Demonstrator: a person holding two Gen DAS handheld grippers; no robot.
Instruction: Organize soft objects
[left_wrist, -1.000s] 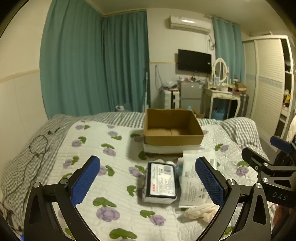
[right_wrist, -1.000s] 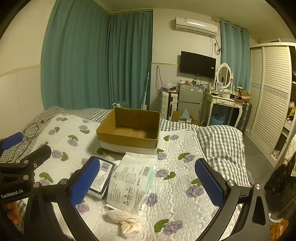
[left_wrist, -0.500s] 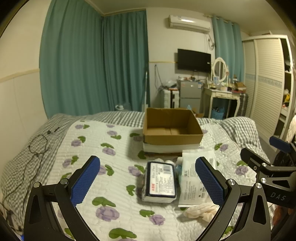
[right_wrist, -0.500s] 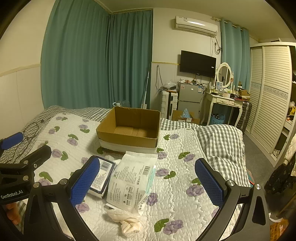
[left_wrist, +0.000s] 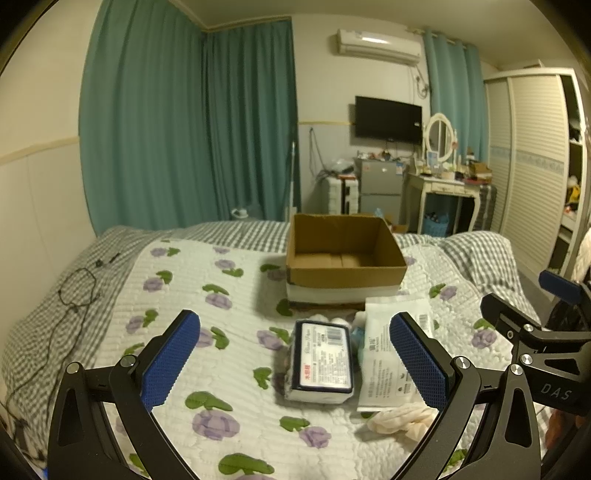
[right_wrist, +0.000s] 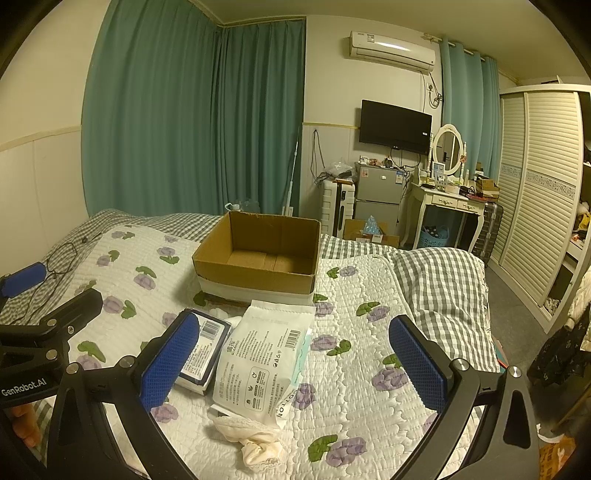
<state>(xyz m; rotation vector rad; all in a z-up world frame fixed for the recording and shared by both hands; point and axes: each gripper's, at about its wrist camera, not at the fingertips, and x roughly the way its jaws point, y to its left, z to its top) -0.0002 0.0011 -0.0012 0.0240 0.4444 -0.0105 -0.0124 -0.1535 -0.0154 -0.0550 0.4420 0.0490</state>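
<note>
— Seen around the room?
— A bed (right_wrist: 369, 369) under a white quilt with purple flowers, grey checked bedding at the far end and right side. Teal curtains (left_wrist: 184, 129) behind, an air conditioner (right_wrist: 391, 50) high on the wall, a dark TV (right_wrist: 395, 127) below it. A small fridge (right_wrist: 376, 199), a white dressing table with an oval mirror (right_wrist: 447, 147), and a slatted wardrobe (right_wrist: 535, 184) on the right. A thin black cable (left_wrist: 74, 291) lying on the checked sheet at left.

— And on the quilt?
— An open cardboard box (left_wrist: 343, 258), empty inside, standing mid-bed. Just in front of it, three soft things close together: a dark-framed tissue pack (left_wrist: 323, 360), a white cotton-pad pouch (right_wrist: 258, 362) touching its right side, and a crumpled cream cloth (right_wrist: 251, 439) at the pouch's near end.

— Lying which way?
— Tissue pack flat, label up, long axis running from near edge toward the box. Pouch flat too, printed side up, long axis likewise toward the box but leaning slightly right, sealed top at the box end.

— The tongs?
— Left tongs (left_wrist: 295, 365) spread wide, blue pads apart, nothing between them, hovering above the tissue pack. Right tongs (right_wrist: 295, 365) equally released, hanging over the pouch, grasping nothing. Each visible at the edge of the other's view.
</note>
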